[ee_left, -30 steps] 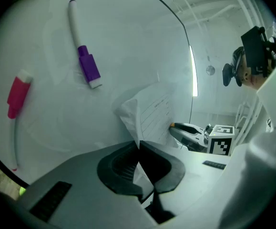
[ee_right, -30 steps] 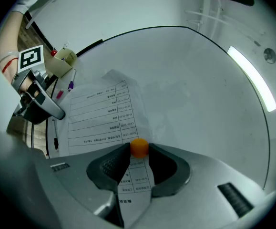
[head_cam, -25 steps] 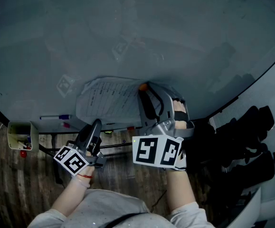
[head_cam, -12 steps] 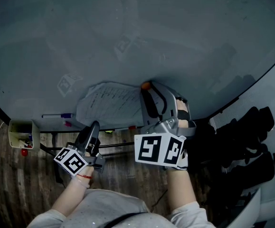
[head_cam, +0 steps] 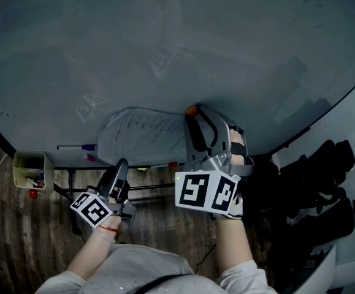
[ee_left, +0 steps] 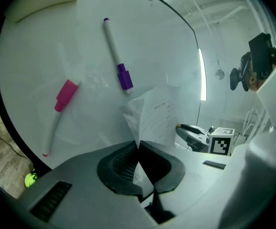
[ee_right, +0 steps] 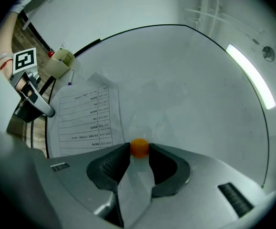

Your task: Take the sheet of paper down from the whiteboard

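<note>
A printed sheet of paper (head_cam: pixel 143 136) hangs on the whiteboard (head_cam: pixel 177 41). My left gripper (head_cam: pixel 123 163) is shut on its lower edge. In the left gripper view the sheet (ee_left: pixel 154 113) rises bent out of the closed jaws (ee_left: pixel 138 149). My right gripper (head_cam: pixel 192 113) is at the sheet's top right corner, against the board, closed on a small orange magnet (head_cam: pixel 191 109). In the right gripper view the magnet (ee_right: pixel 139 147) sits pinched between both jaw tips, with the paper (ee_right: pixel 87 118) spread to its left.
A purple marker (ee_left: pixel 116 56) and a pink marker (ee_left: pixel 59 109) lie by the board. A white cup (head_cam: pixel 29 167) of pens hangs at the left end of the tray. Dark objects (head_cam: pixel 324 182) crowd the right side. Wooden floor lies below.
My left gripper has sunk a little with the paper's edge in it, and the sheet bows off the board more. The right gripper has stayed on the magnet.
</note>
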